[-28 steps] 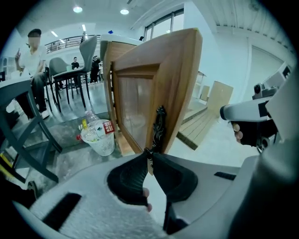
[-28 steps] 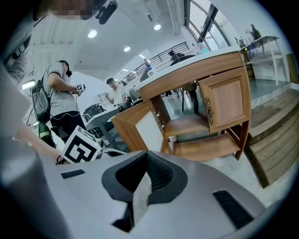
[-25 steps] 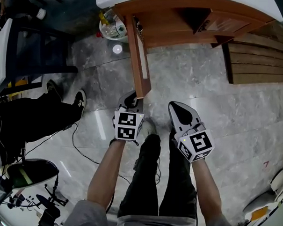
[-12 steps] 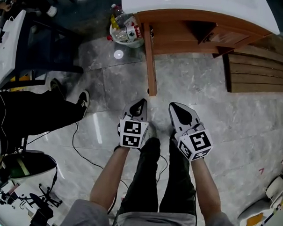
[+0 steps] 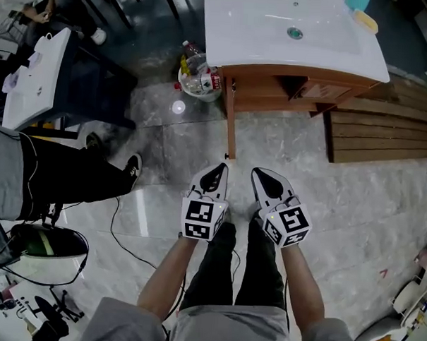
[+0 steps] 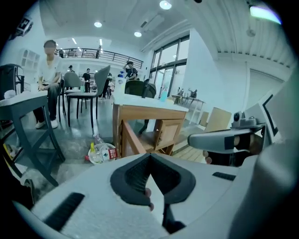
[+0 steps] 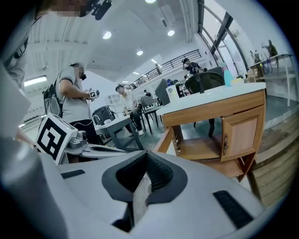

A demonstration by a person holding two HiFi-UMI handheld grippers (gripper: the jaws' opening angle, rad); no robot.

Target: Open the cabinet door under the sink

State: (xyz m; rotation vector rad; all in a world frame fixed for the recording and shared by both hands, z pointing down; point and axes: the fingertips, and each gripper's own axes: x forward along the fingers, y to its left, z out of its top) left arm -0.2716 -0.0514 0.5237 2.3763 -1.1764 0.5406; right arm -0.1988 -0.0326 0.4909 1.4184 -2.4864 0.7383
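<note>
While cabinet door (image 5: pixel 230 117) stands swung out, I read left tool (image 5: pixel 215 173) and right tool (image 5: pixel 267 178) clear of it — jaws together, empty.

Clutter on a grey marble floor (image 5: pixel 353 201)

A white bowl (image 5: pixel 197 81) of plastic bottles sits well ahead of the left gripper (image 5: pixel 218 171), slightly to its left. A bystander's dark-trousered legs (image 5: pixel 65 174) stretch out to that gripper's left, with a black cable (image 5: pixel 116 222) near it. Wooden slats (image 5: pixel 381 138) lie ahead and right of the right gripper (image 5: pixel 261 175).
</note>
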